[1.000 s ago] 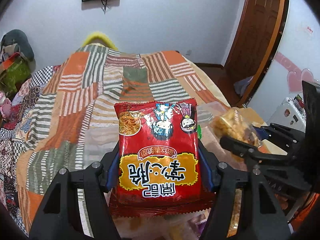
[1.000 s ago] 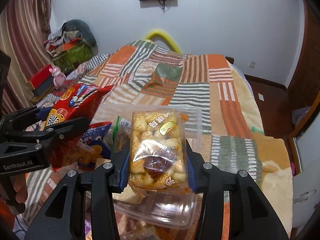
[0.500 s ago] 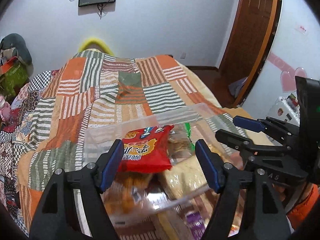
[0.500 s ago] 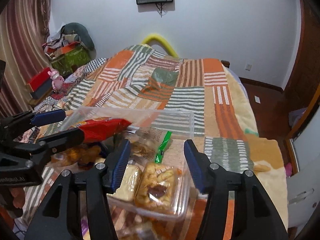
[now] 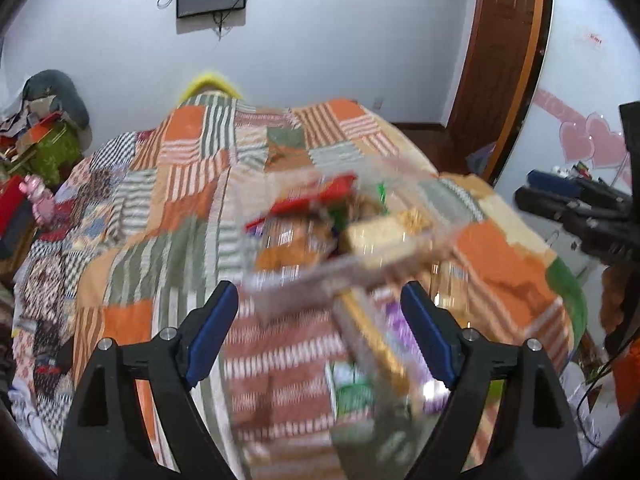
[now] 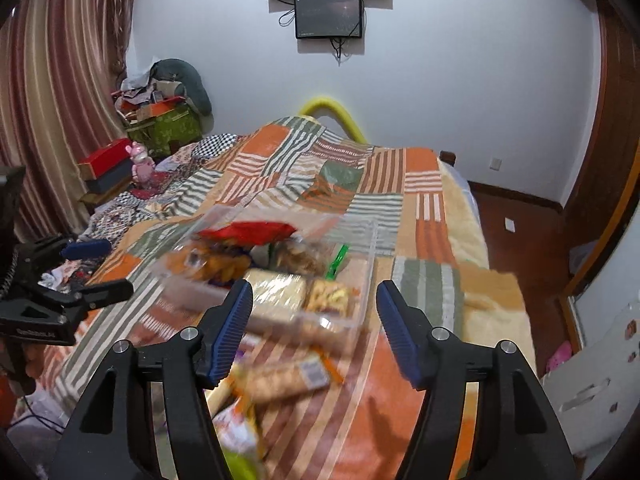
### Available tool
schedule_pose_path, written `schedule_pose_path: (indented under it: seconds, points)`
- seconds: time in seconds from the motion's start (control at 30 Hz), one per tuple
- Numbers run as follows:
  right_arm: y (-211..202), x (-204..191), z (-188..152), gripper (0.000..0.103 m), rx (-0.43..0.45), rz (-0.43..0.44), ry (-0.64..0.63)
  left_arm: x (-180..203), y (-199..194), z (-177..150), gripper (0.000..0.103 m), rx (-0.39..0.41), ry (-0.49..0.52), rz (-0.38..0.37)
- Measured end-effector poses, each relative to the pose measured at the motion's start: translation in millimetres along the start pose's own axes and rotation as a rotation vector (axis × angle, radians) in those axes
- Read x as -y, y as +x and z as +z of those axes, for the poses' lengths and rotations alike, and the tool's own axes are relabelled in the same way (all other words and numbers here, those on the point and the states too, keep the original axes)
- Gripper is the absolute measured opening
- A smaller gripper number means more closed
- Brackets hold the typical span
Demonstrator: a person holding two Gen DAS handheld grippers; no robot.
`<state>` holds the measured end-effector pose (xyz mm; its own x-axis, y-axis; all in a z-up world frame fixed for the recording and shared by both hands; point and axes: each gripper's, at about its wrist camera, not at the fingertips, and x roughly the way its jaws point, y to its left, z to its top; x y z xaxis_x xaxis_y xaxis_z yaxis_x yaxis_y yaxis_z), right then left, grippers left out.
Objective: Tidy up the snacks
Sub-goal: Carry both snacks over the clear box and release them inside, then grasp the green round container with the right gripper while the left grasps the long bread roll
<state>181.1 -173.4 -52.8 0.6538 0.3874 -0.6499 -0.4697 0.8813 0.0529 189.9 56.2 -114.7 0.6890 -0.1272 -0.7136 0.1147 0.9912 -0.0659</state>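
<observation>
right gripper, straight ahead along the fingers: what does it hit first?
Probably the clear snack bin: the open right gripper points at its near wall, with the wrapped cake packs just behind. Depth is unclear in the fisheye blur.

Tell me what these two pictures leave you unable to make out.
- Left wrist view: motion blur smears the bin and the packets in front of it; no label is readable.
- Left view: the right hand-held gripper is cut off by the right edge.
- Right wrist view: the loose packets near the open right hand-held gripper are blurred and partly hidden by its fingers.
- Right view: the left hand-held gripper runs off the left edge.
</observation>
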Motion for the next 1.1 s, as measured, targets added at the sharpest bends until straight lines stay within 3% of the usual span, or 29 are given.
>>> schedule_pose_path:
  seconds: [0.3,0.53,0.67,0.8,1.1]
  points:
    - [-7,-20,-63,0.061,-0.104,0.079,0.111,10,-17,-61,0.084,-0.061,-0.045,-0.016]
    - [9,-34,-98,0.061,-0.189,0.078,0.126,22,-20,-90,0.084,-0.089,-0.078,-0.018]
    - [19,-40,-112,0.06,-0.23,0.082,0.112,23,-11,-95,0.084,-0.114,-0.125,-0.04]
    - [24,-41,-117,0.045,-0.238,0.109,0.116,30,-1,-95,0.084,-0.13,-0.132,-0.063]
    - [8,-31,-113,0.044,-0.164,0.08,0.125,43,18,-58,0.084,-0.083,-0.104,-0.071]
